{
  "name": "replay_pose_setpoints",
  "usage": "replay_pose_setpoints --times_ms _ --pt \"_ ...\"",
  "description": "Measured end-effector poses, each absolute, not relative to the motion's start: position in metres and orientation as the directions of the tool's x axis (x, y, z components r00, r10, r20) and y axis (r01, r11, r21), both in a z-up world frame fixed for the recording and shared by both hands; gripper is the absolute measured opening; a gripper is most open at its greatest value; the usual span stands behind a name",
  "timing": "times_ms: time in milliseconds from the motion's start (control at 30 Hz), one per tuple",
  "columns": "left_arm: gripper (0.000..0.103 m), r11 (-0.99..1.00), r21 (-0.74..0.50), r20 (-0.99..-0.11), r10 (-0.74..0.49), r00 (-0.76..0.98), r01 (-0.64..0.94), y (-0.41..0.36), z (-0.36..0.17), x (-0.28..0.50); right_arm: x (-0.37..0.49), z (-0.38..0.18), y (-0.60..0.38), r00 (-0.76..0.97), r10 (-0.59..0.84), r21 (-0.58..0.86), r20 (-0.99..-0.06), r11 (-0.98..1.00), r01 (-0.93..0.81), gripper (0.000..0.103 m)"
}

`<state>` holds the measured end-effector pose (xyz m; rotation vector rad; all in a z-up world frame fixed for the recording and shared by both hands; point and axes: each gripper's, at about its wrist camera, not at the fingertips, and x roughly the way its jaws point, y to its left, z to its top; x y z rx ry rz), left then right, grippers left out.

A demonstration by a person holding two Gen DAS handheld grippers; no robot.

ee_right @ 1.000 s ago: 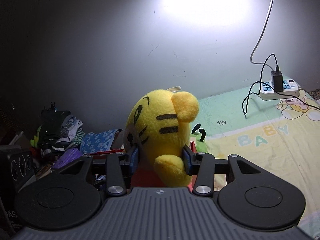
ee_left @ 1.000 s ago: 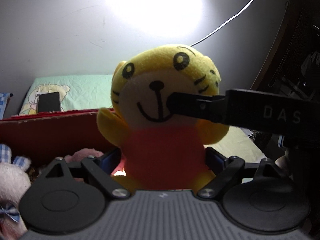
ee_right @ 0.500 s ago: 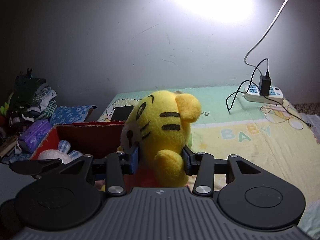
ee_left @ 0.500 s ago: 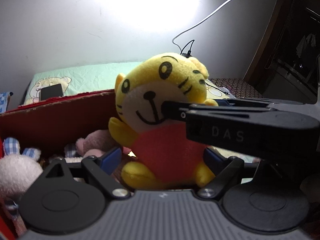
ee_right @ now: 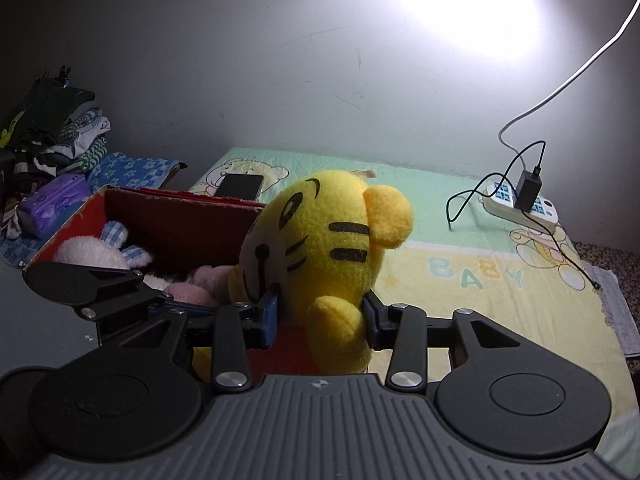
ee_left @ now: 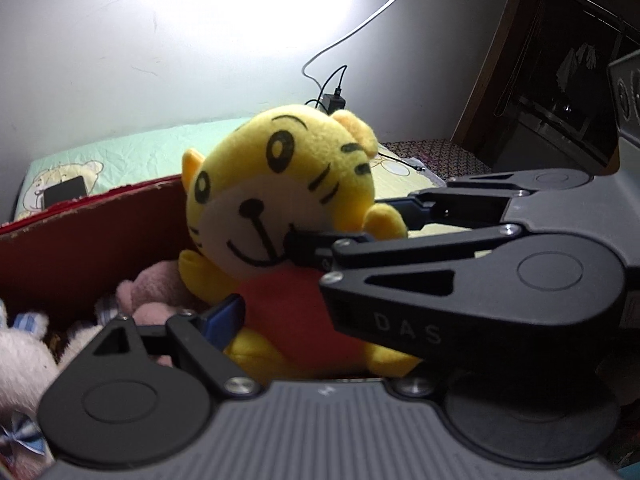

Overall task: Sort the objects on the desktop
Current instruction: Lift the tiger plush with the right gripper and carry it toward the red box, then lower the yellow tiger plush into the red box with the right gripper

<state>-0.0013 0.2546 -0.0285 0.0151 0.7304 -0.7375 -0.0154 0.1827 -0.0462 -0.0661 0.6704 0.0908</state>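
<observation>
A yellow tiger plush (ee_right: pixel 320 240) in a red shirt hangs at the right end of a red cardboard box (ee_right: pixel 180 220). My right gripper (ee_right: pixel 319 316) is shut on it, blue pads pressing both sides under the head. In the left wrist view the plush (ee_left: pixel 280 200) faces me and the right gripper (ee_left: pixel 348 228) reaches across from the right. My left gripper (ee_left: pixel 312 320) is closing around the plush's body. Its left pad (ee_left: pixel 226 316) is at the shirt's edge without squeezing it, and its other finger is hidden behind the right gripper.
Inside the box lie a pink plush (ee_left: pixel 152 288) and a white bunny (ee_right: pixel 88 252). A phone (ee_right: pixel 240 186) and a power strip (ee_right: pixel 520 208) with a charger lie on the baby-print sheet. Folded clothes (ee_right: pixel 52 128) and a tissue pack (ee_right: pixel 52 204) sit left; a dark cabinet (ee_left: pixel 560 80) stands right.
The plush has tipped sideways and sunk toward the box, which came into the right wrist view. The right gripper now crosses lower and larger through the left wrist view. The left pad drew in to the shirt.
</observation>
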Motion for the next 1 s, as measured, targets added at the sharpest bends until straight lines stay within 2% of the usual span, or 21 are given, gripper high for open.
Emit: replay_pose_setpoints --times_ms 167,300,367,467,533,633,733,767,833,1000 --pt "0.088 0.750 -0.261 -0.616 -0.615 0.493 0.608 0.253 -0.034 0.006 -0.009 -0.047 0.183 0.764 0.074 -0.027 -0.641 0.993 -0.119 0.044" --pt "0.089 0.751 -0.267 -0.611 -0.617 0.496 0.604 0.258 -0.033 0.004 -0.019 -0.037 0.176 0.780 0.111 0.022 -0.616 0.992 -0.125 0.057" --pt "0.090 0.752 -0.288 -0.608 -0.621 0.494 0.592 0.262 -0.031 0.006 -0.024 -0.028 0.171 0.807 0.107 0.027 -0.581 0.993 -0.112 0.062" --pt "0.090 0.753 -0.321 -0.603 -0.630 0.489 0.574 0.266 -0.027 0.011 -0.028 -0.010 0.162 0.862 0.096 0.042 -0.497 0.995 -0.086 0.063" --pt "0.090 0.755 -0.332 -0.597 -0.632 0.493 0.566 0.267 -0.025 0.013 -0.022 0.001 0.151 0.895 0.106 0.113 -0.433 0.992 -0.063 0.062" --pt "0.090 0.762 -0.337 -0.598 -0.627 0.499 0.553 0.265 -0.023 0.018 0.000 0.003 0.138 0.896 0.138 0.209 -0.421 0.977 -0.052 0.054" --pt "0.090 0.769 -0.317 -0.626 -0.610 0.487 0.555 0.259 -0.030 0.026 0.024 -0.009 0.126 0.865 0.202 0.320 -0.460 0.946 -0.051 0.041" --pt "0.090 0.769 -0.317 -0.632 -0.608 0.480 0.555 0.257 -0.032 0.027 0.030 -0.012 0.124 0.851 0.227 0.355 -0.473 0.933 -0.052 0.033" --pt "0.092 0.767 -0.319 -0.642 -0.607 0.468 0.557 0.253 -0.036 0.027 0.033 -0.019 0.121 0.829 0.276 0.412 -0.486 0.909 -0.061 0.030" --pt "0.093 0.764 -0.324 -0.670 -0.602 0.434 0.558 0.245 -0.043 0.033 0.017 -0.020 0.143 0.770 0.330 0.377 -0.546 0.917 -0.126 0.029"
